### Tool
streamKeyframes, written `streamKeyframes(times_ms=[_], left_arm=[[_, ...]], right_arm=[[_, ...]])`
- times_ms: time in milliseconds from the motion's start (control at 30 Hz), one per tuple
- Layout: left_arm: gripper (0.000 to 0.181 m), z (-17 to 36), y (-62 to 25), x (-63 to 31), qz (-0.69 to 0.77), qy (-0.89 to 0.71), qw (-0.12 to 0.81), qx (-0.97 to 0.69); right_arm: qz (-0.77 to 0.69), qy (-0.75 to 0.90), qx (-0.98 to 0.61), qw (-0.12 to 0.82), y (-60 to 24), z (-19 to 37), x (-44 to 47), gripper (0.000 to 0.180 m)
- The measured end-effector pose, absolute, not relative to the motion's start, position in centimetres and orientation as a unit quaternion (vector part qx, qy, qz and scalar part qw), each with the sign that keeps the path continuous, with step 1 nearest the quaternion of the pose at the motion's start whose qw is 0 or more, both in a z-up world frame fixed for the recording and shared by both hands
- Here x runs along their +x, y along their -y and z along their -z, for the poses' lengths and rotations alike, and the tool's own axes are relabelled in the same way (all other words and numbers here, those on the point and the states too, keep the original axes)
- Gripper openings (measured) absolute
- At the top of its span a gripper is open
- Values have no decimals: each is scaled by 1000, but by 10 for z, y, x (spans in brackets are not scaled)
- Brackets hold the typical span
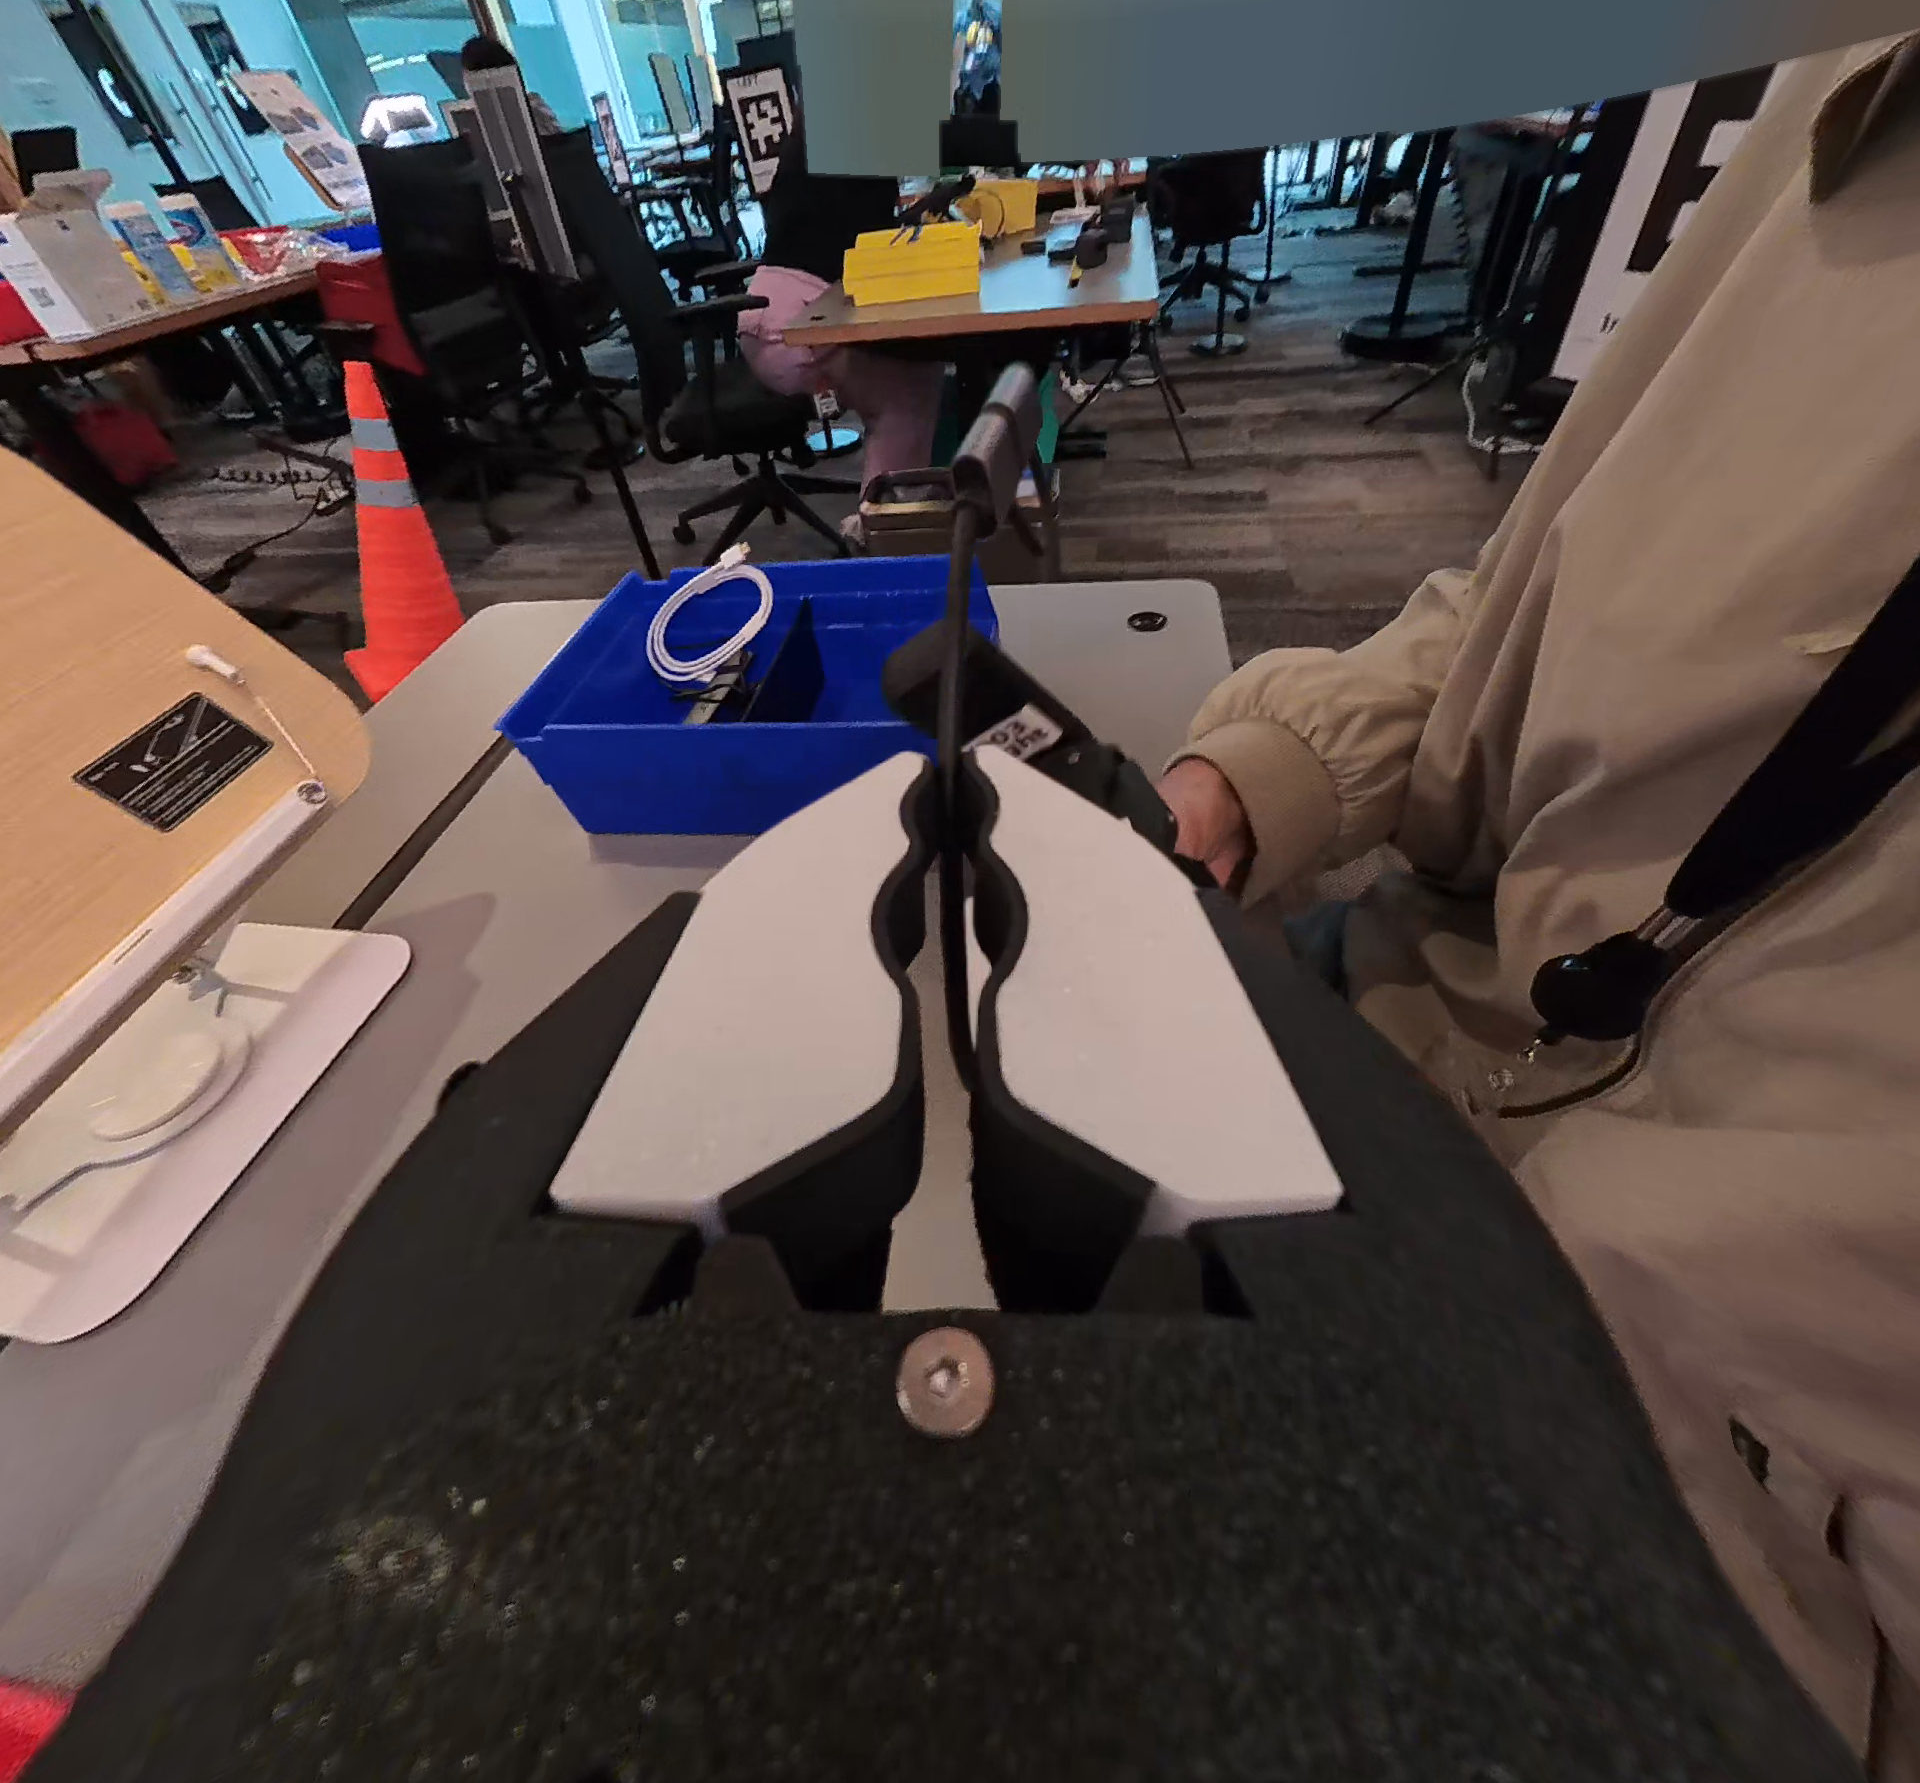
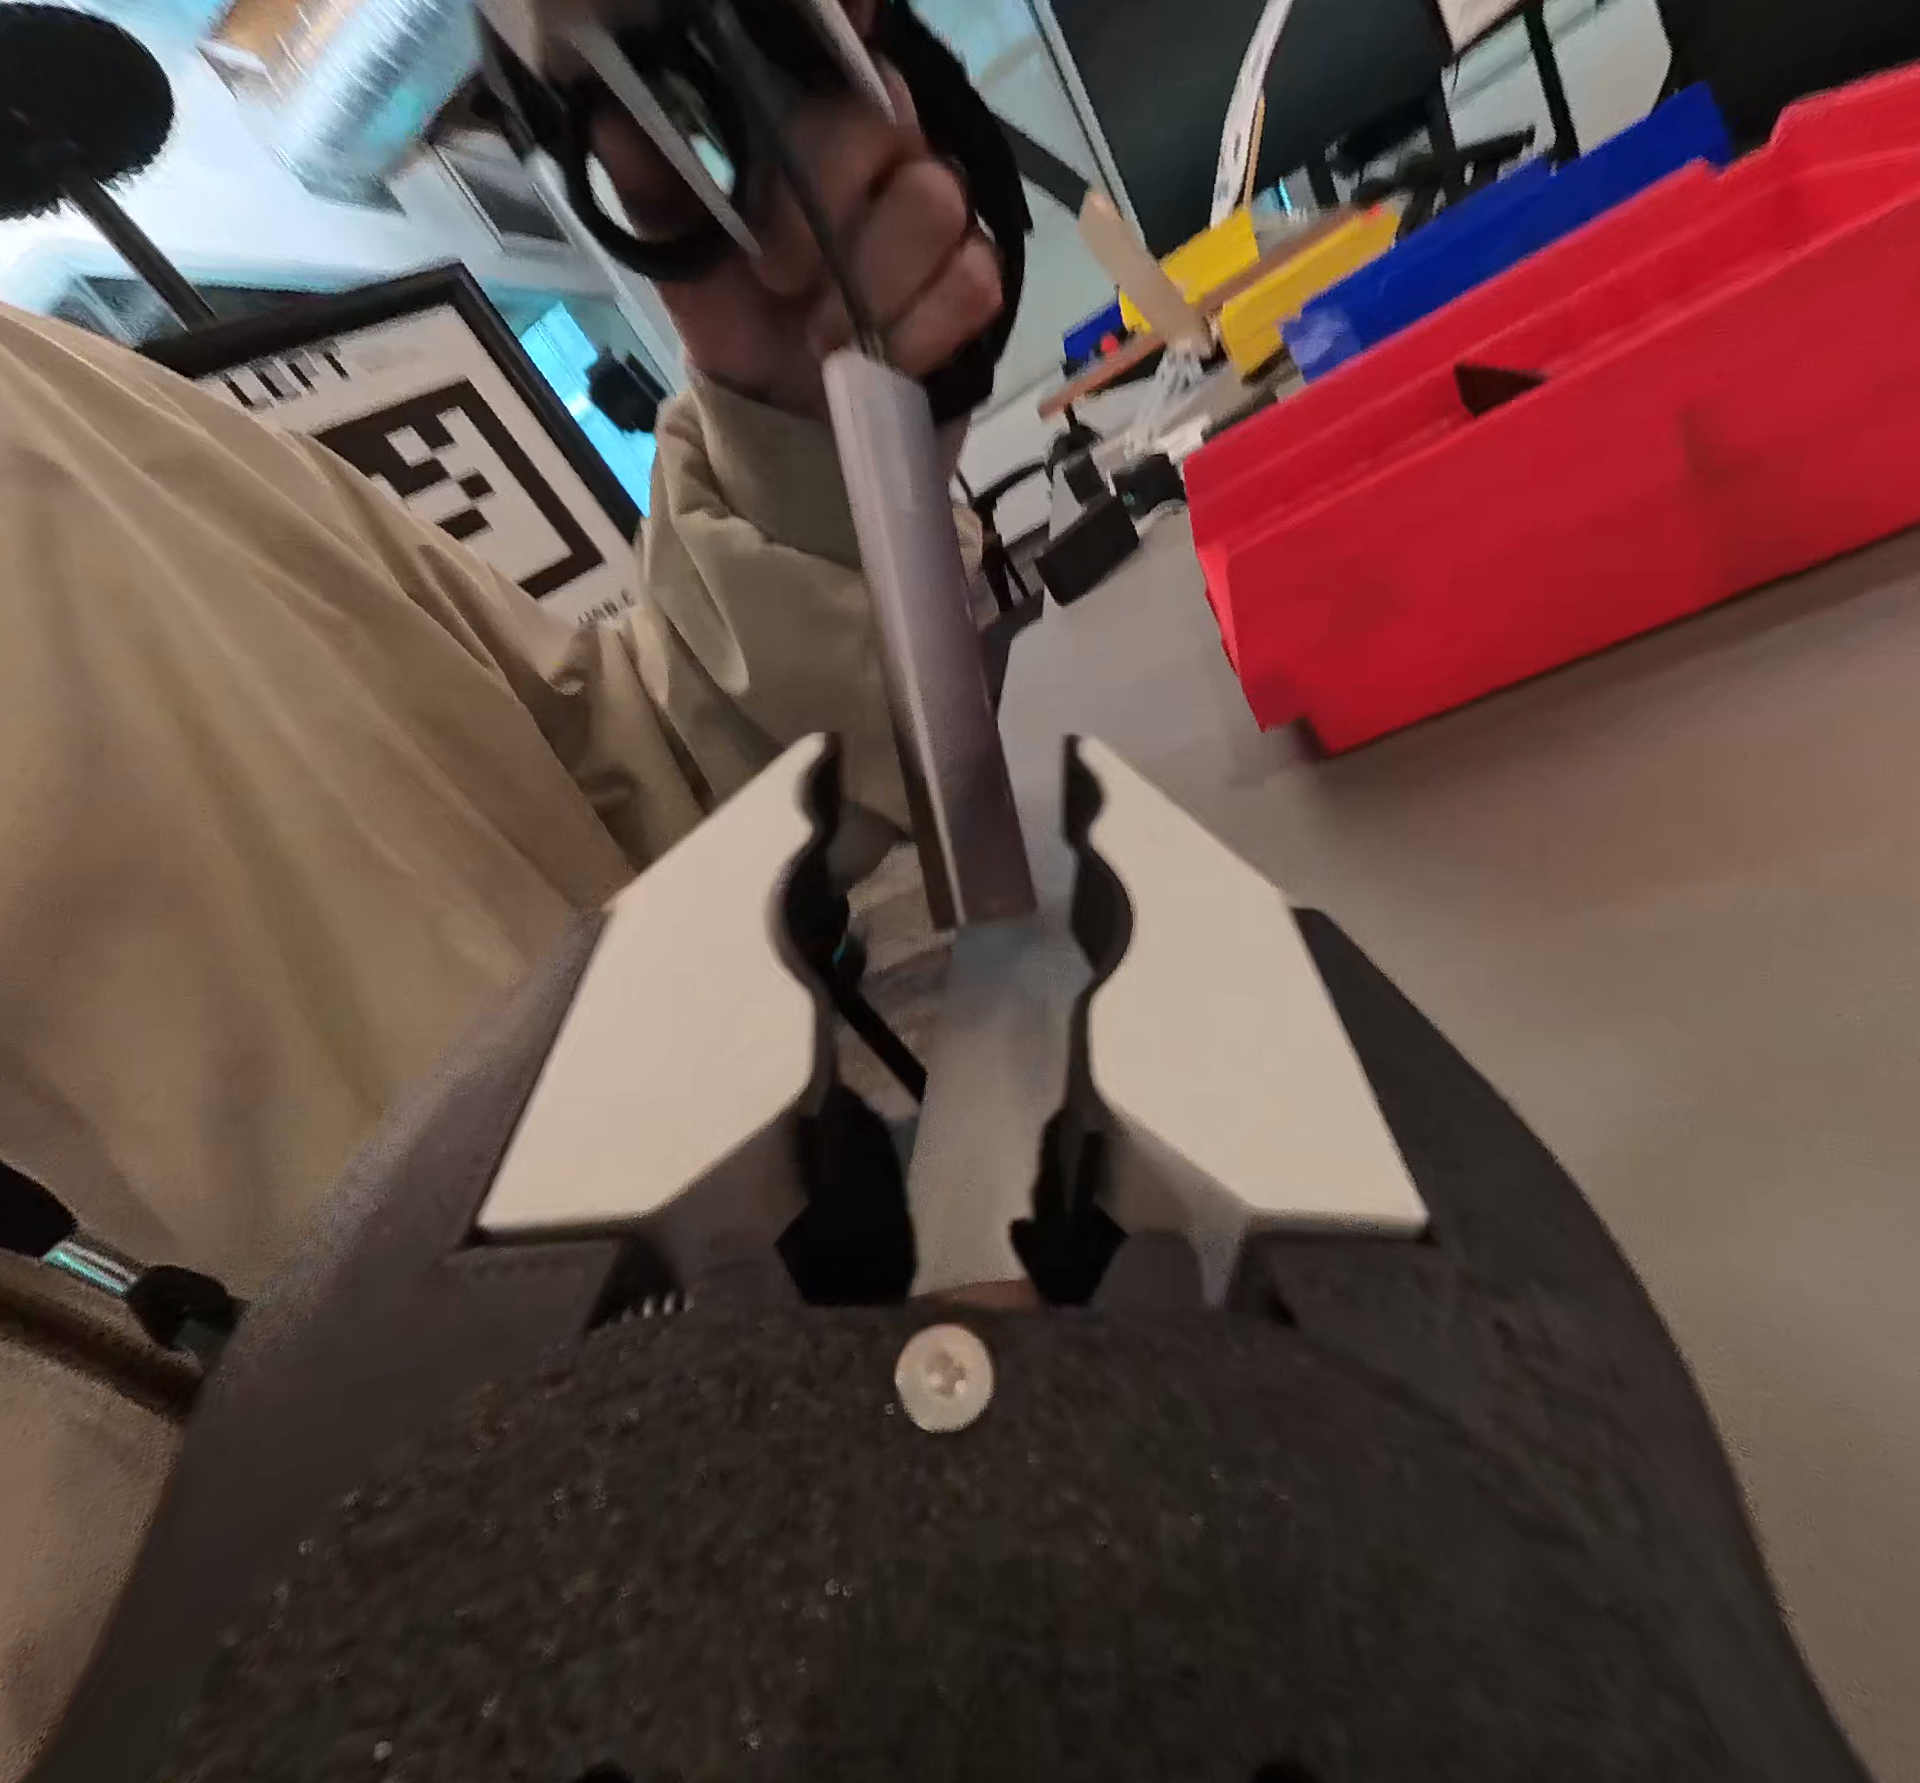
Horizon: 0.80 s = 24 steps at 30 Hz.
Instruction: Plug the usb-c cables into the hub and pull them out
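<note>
Black cable (image 1: 951,860): your left gripper (image 1: 948,798) pinches it, grey hub (image 1: 1000,419) dangling above centre.
Right gripper (image 2: 951,798): your fingers gape, empty, around the hub's (image 2: 914,611) end.
Blue bin (image 1: 665,746): white cable (image 1: 710,627) coiled inside.

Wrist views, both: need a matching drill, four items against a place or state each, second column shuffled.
Items:
1. left gripper
2. right gripper
3. white cable
4. red bin

Place or state:
A. coiled in the blue bin
B. open, grey hub end between its fingers
C. standing on the grey table
D. shut on the hub's black cord

Pairs: 1-D, 2-B, 3-A, 4-C
</note>
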<state>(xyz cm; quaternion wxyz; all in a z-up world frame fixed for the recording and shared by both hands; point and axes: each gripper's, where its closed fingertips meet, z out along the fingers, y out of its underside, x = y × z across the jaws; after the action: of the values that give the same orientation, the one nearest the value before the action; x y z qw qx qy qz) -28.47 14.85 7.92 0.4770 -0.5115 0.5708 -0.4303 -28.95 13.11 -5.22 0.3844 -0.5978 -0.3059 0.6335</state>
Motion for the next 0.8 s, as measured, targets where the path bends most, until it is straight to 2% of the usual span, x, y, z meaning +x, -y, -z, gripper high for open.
streamKeyframes(times_ms=[33, 100, 133, 167, 200, 333, 367, 433, 500, 567, 633, 733, 800], left_arm=[[3, -80, -147, -285, 439, -568, 477, -508], [3, -82, -142, -284, 458, -565, 474, -497], [3, -82, -139, -283, 466, -566, 471, -492], [3, -82, -137, -283, 471, -568, 467, -488], [3, -80, -135, -283, 472, -569, 464, -488], [4, -59, -144, -287, 462, -555, 444, -530], [8, -51, -146, -289, 466, -545, 430, -548], [31, -33, -149, -292, 487, -516, 397, -582], [33, -18, -149, -296, 511, -487, 372, -603], [37, -6, -149, -300, 519, -471, 362, -614], [48, 6, -157, -307, 498, -458, 371, -636], [48, 15, -171, -317, 486, -417, 368, -674], [49, 22, -169, -312, 510, -387, 328, -695]], right_arm=[[-627, 313, -609, 371, -130, 59, -293, 57], [-631, 329, -609, 351, -122, 66, -298, 57], [-634, 332, -605, 350, -121, 66, -298, 44], [-638, 337, -595, 354, -121, 65, -297, 18], [-635, 331, -595, 364, -124, 64, -295, 15], [-522, 351, -626, 460, -154, 71, -271, 12], [-461, 370, -637, 495, -163, 74, -263, 12], [-335, 397, -646, 559, -179, 77, -245, 10], [-217, 425, -642, 600, -187, 79, -230, 8], [-120, 453, -624, 625, -191, 80, -220, 8], [-46, 475, -605, 637, -192, 81, -212, 8], [61, 508, -562, 650, -195, 81, -206, 8], [133, 525, -527, 655, -197, 80, -203, 8]])
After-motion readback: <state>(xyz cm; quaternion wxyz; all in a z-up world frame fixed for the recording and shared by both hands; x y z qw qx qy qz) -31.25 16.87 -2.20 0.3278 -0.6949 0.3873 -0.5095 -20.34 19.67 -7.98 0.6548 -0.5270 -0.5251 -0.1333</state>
